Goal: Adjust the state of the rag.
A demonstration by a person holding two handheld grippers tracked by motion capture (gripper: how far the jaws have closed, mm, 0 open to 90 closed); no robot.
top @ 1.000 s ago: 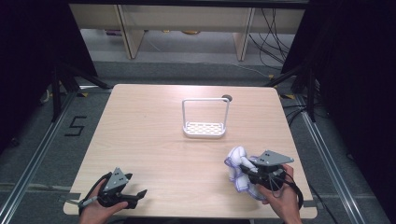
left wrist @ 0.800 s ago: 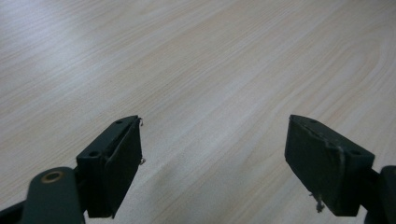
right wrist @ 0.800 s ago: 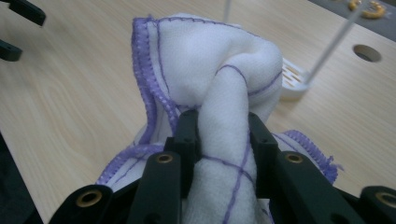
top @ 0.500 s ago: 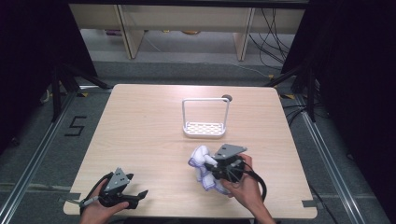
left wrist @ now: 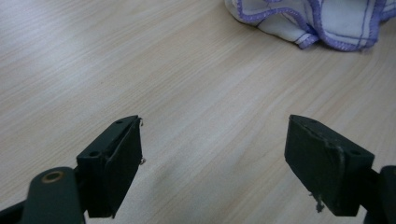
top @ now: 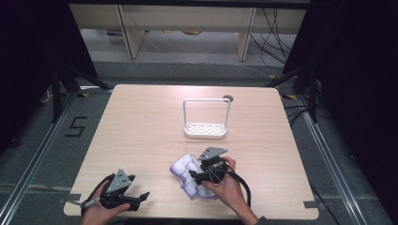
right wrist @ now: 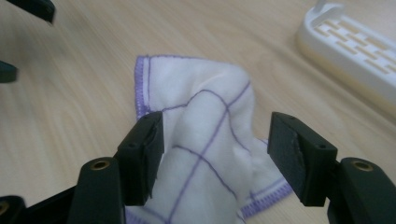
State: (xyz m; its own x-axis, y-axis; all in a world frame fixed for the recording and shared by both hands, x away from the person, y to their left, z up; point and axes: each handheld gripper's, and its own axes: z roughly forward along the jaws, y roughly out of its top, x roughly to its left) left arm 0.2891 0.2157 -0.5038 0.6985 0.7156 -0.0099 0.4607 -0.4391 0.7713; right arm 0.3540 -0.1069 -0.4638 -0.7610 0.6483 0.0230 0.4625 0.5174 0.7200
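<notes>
In the high view, the white cloth [top: 189,174] is seen lying crumpled on the table [top: 141,131] near its front edge, carried there from the right side since a second ago, with the right gripper [top: 197,176] at it and the left gripper [top: 141,197] resting well to the left, while the white rack [top: 206,129] stands farther back. In the left gripper view, the jaws are held wide apart over bare wood, the cloth [left wrist: 317,21] lying ahead. In the right gripper view, the jaws have just been opening and now stand apart around the cloth [right wrist: 205,140], which appears released, so the drag is judged finished and spreading or folding may follow.
</notes>
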